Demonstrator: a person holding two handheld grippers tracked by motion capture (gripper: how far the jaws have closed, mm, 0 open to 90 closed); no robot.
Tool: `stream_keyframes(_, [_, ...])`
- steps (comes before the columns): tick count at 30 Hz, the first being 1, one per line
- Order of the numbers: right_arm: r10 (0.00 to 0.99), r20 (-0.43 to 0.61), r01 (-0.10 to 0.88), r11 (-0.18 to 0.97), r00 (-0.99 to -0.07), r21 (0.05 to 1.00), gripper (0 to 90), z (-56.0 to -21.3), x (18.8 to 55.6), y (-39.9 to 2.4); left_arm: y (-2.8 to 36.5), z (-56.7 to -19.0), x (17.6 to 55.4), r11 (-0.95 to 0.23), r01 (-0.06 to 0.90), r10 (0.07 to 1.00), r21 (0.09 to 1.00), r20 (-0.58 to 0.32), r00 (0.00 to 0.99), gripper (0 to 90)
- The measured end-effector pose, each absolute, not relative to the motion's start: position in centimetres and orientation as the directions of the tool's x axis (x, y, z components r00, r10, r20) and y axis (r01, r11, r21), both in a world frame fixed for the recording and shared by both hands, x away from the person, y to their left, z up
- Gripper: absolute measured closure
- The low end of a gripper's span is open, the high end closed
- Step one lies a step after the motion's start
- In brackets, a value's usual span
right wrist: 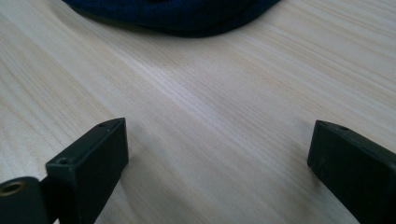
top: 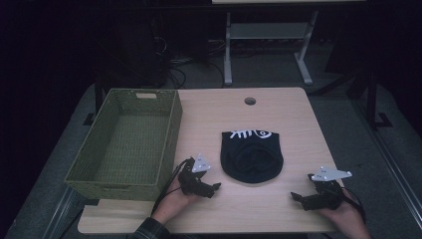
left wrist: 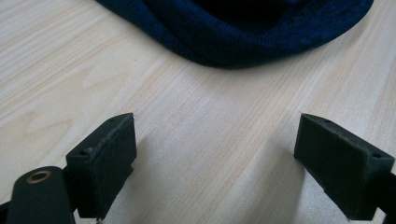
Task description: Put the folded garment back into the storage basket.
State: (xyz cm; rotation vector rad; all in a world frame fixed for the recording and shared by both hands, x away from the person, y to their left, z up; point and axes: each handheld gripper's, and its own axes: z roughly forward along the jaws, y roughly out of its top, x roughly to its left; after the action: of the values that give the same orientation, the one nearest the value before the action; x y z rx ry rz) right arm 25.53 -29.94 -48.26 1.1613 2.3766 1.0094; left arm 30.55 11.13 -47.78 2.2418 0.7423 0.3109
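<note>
A dark navy knit hat [top: 252, 154] with white lettering lies flat in the middle of the wooden table [top: 278, 114]. My left gripper [top: 215, 187] rests low on the table just left of the hat, pointing right at it, jaws wide open and empty. In the left gripper view the hat's ribbed edge [left wrist: 233, 42] lies ahead of the left gripper [left wrist: 215, 154]. My right gripper [top: 296, 197] sits at the front right, pointing left, open with nothing between its jaws. The hat's edge [right wrist: 177, 18] shows far ahead of the right gripper [right wrist: 217, 161].
A green woven basket [top: 74, 172] stands empty along the table's left side, close behind my left hand. A round cable hole [top: 250, 101] is near the table's far edge. A white desk frame [top: 227, 50] stands on the floor beyond.
</note>
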Motion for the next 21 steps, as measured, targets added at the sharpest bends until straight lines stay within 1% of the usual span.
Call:
stream_keyframes(3, [0.781,0.030,0.564,0.422,-0.623,0.710,6.0,-48.2,25.5,-29.9,11.1,-47.8,30.5,-0.553,0.417,0.600,0.721,-0.002,0.800,11.9])
stream_keyframes(4, [0.780,0.032,0.565,0.423,-0.625,0.709,11.7,-48.1,25.5,-29.8,11.1,-47.8,30.5,-0.554,0.417,0.601,0.720,-0.001,0.799,11.8])
stream_keyframes(5, [0.780,0.032,0.565,0.423,-0.625,0.709,11.7,-48.1,25.5,-29.8,11.1,-47.8,30.5,-0.554,0.417,0.601,0.720,-0.001,0.799,11.8])
stream_keyframes(6, [0.778,0.032,0.560,0.423,-0.627,0.713,16.2,-48.0,25.5,-29.8,11.1,-47.8,30.5,-0.554,0.417,0.601,0.720,-0.001,0.799,11.8])
stream_keyframes(8, [0.776,0.036,0.561,0.422,-0.629,0.712,20.5,-47.9,25.5,-29.8,11.1,-47.8,30.5,-0.553,0.418,0.602,0.721,-0.002,0.799,11.9])
stream_keyframes(9, [0.776,0.039,0.564,0.423,-0.630,0.709,28.6,-47.7,25.6,-29.9,11.1,-47.8,30.5,-0.552,0.420,0.604,0.721,-0.002,0.797,11.9])
stream_keyframes(10, [0.776,0.039,0.564,0.423,-0.630,0.709,28.6,-47.7,25.6,-29.9,11.1,-47.8,30.5,-0.552,0.420,0.604,0.721,-0.002,0.797,11.9])
stream_keyframes(13, [0.781,0.036,0.564,0.417,-0.623,0.712,38.4,-47.1,25.6,-29.8,11.1,-47.8,30.4,-0.549,0.421,0.605,0.722,-0.004,0.796,11.9])
stream_keyframes(14, [0.779,0.029,0.549,0.415,-0.627,0.725,48.3,-46.6,25.7,-29.8,11.2,-47.8,30.3,-0.556,0.419,0.600,0.718,-0.002,0.800,11.9])
stream_keyframes(16, [0.779,0.031,0.546,0.410,-0.626,0.731,55.0,-46.3,26.0,-29.8,11.2,-47.8,30.3,-0.556,0.419,0.600,0.718,-0.003,0.800,12.0])
stream_keyframes(17, [0.782,0.027,0.545,0.409,-0.623,0.732,59.9,-46.2,26.1,-29.8,11.2,-47.8,30.2,-0.555,0.421,0.601,0.717,-0.004,0.800,12.0])
stream_keyframes(18, [0.782,0.027,0.545,0.409,-0.623,0.732,59.9,-46.2,26.1,-29.8,11.2,-47.8,30.2,-0.555,0.420,0.600,0.718,-0.004,0.800,12.0])
stream_keyframes(19, [0.782,0.028,0.547,0.409,-0.622,0.730,63.7,-46.1,26.4,-29.9,11.2,-47.8,30.2,-0.556,0.420,0.600,0.717,-0.004,0.800,11.9])
stream_keyframes(20, [0.780,0.038,0.554,0.408,-0.624,0.726,70.2,-46.0,26.8,-29.9,11.2,-47.8,30.2,-0.556,0.420,0.600,0.717,-0.003,0.800,12.0])
stream_keyframes(21, [0.778,0.038,0.554,0.411,-0.627,0.724,73.0,-45.9,27.0,-29.9,11.2,-47.8,30.2,-0.557,0.419,0.599,0.717,-0.003,0.801,12.0])
